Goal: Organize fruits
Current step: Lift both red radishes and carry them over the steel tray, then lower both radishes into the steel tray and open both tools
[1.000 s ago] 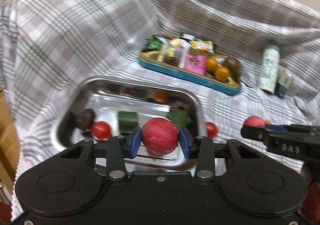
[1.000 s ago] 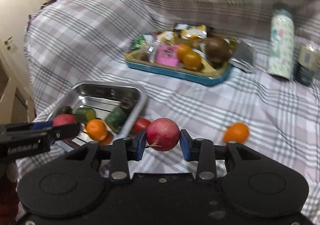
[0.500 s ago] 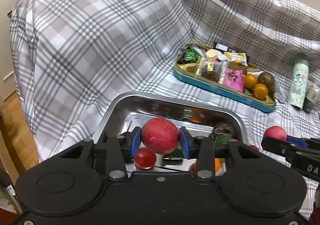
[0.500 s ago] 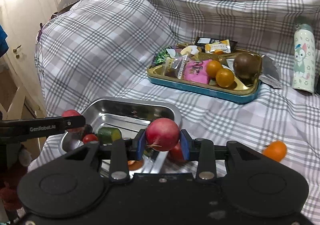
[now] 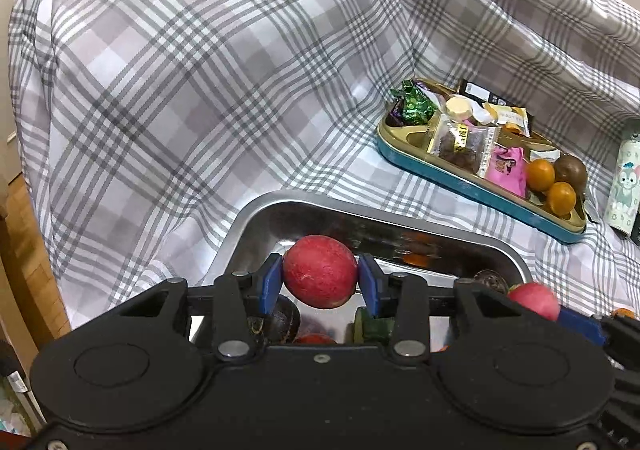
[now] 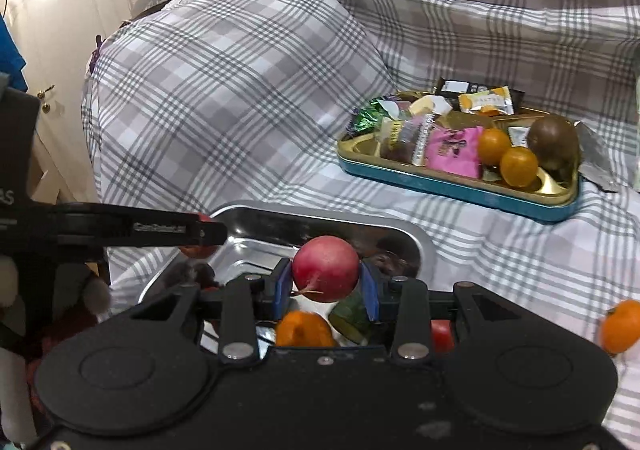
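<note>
Steel pan point(image 6: 416, 246): orange point(image 6: 304, 330), green pieces. Above it, left tongs point(image 5: 320, 278) clamp red fruit point(image 5: 320, 276); right tongs point(image 6: 326, 282), opening, flank red radish point(image 6: 326, 268).

Grey plaid cloth point(image 5: 192, 82), pink snack packet point(image 6: 454, 150), white cartoon bottle point(image 5: 626, 186), cupboard door point(image 6: 60, 30)

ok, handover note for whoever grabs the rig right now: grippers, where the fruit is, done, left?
Left gripper: shut on a red fruit, held over the steel tray.
Right gripper: jaws opening, second red fruit still between the pads, also over the tray.
Done: an orange, green pieces and dark fruit already lie in the tray.
Left: drop both red fruits in; one orange and a red fruit sit on the checked cloth outside it. The snack tin holds two more oranges and a brown fruit.
</note>
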Demonstrator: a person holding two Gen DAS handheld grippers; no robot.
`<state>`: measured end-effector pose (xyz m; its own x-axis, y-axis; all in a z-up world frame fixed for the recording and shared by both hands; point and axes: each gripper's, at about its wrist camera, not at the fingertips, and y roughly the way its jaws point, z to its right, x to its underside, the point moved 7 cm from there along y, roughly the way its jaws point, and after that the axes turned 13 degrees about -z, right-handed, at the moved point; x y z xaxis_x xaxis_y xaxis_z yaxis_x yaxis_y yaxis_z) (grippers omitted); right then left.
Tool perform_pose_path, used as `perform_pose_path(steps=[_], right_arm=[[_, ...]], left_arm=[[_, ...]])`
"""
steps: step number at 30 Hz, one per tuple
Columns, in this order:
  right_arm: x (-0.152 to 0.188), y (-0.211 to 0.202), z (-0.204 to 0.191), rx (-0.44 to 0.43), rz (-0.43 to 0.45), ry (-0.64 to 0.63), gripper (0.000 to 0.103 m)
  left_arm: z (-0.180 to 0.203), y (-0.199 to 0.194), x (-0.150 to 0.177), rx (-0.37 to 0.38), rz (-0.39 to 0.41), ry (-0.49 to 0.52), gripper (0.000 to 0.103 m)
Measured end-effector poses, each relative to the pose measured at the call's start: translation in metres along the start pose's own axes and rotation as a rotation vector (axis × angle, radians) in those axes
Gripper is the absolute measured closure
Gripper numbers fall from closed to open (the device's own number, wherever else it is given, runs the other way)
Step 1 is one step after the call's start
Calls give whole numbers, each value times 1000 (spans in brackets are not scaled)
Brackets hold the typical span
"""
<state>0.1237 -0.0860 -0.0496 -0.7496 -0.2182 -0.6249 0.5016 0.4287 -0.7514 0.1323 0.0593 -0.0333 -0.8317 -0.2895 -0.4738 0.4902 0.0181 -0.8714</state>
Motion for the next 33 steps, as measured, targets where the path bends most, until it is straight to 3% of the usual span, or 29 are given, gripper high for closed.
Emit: perform_pose_path(steps=[33], right_arm=[[11,-3,0,49,-58,-43,62]], left_arm=[[9,-16,27,-50,-19,33,55]])
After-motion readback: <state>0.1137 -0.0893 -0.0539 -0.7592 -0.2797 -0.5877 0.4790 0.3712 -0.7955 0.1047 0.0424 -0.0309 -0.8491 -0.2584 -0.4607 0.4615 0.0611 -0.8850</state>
